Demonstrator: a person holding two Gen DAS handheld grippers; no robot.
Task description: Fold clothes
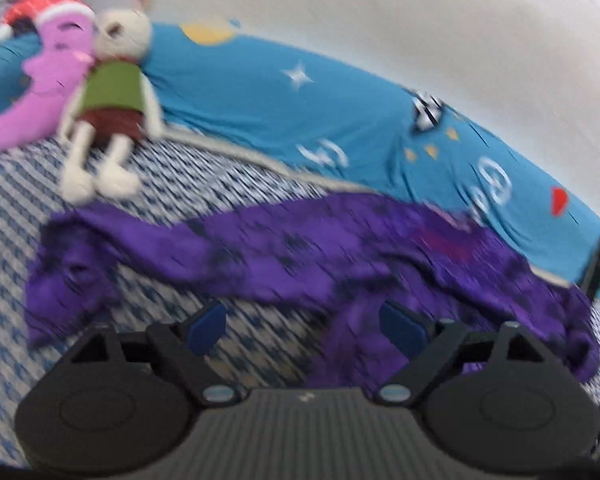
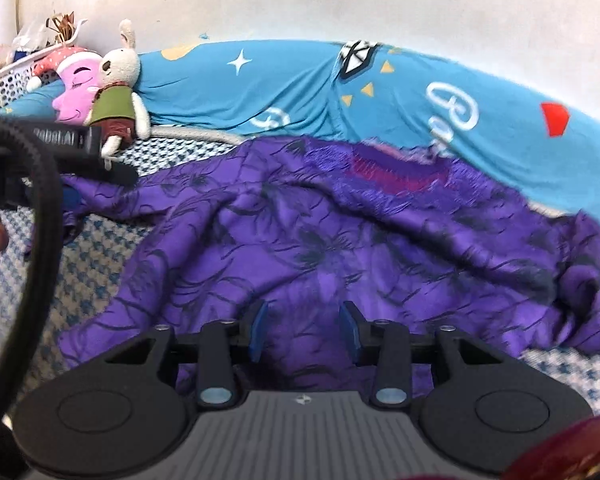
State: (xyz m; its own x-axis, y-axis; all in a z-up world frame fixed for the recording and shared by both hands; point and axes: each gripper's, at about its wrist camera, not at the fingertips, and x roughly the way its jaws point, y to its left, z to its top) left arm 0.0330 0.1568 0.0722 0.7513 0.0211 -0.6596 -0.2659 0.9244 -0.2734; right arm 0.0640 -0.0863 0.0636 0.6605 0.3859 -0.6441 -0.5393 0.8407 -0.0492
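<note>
1. The left gripper (image 1: 305, 327) hovers low with its jaws spread wide and empty, above the checked bed cover (image 1: 16, 208), which shows between its blue pads.
2. The right gripper (image 2: 305, 330) has its jaws parted with nothing pinched, over the cloth itself.
3. The purple garment (image 2: 320, 240) lies crumpled and spread across the bed; in the left wrist view it stretches from 9 o'clock to 3 o'clock, and the view is blurred.
4. Beyond, at 12 o'clock, a blue printed blanket (image 2: 300, 84) runs along the white wall (image 2: 340, 4).
5. At 10 o'clock, a plush rabbit (image 1: 112, 92) leans on a pink moon plush (image 1: 48, 84).
</note>
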